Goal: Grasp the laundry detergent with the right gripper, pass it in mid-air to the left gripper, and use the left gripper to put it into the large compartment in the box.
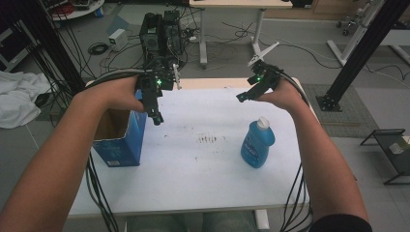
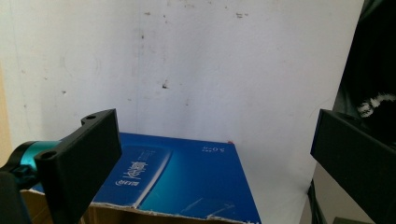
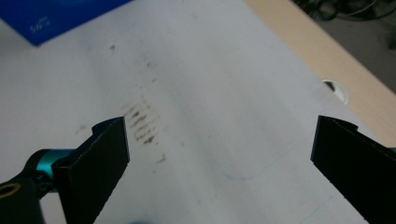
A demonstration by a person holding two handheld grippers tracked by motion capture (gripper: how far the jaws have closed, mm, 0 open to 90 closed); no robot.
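Note:
A blue liquid bottle (image 1: 257,144) with a white cap stands upright on the white table (image 1: 193,174), right of centre. At the table's left edge sits an open blue cardboard box (image 1: 118,140). My left gripper (image 1: 155,115) hovers over the box's far right corner, pointing down. In the left gripper view the left gripper (image 2: 215,126) is open and empty, with the blue box (image 2: 187,182) just below it. My right gripper (image 1: 244,95) is held above the table's far right, beyond the bottle. It (image 3: 219,128) is open wide with nothing between its jaws, over dark smudges (image 3: 142,123).
Behind the table stand a computer tower (image 1: 162,34) and tangled floor cables. A white cloth (image 1: 17,96) lies at the left. A black frame post (image 1: 358,53) and a small stand (image 1: 394,150) are at the right. A cable hole (image 3: 336,88) sits by the table's wooden edge.

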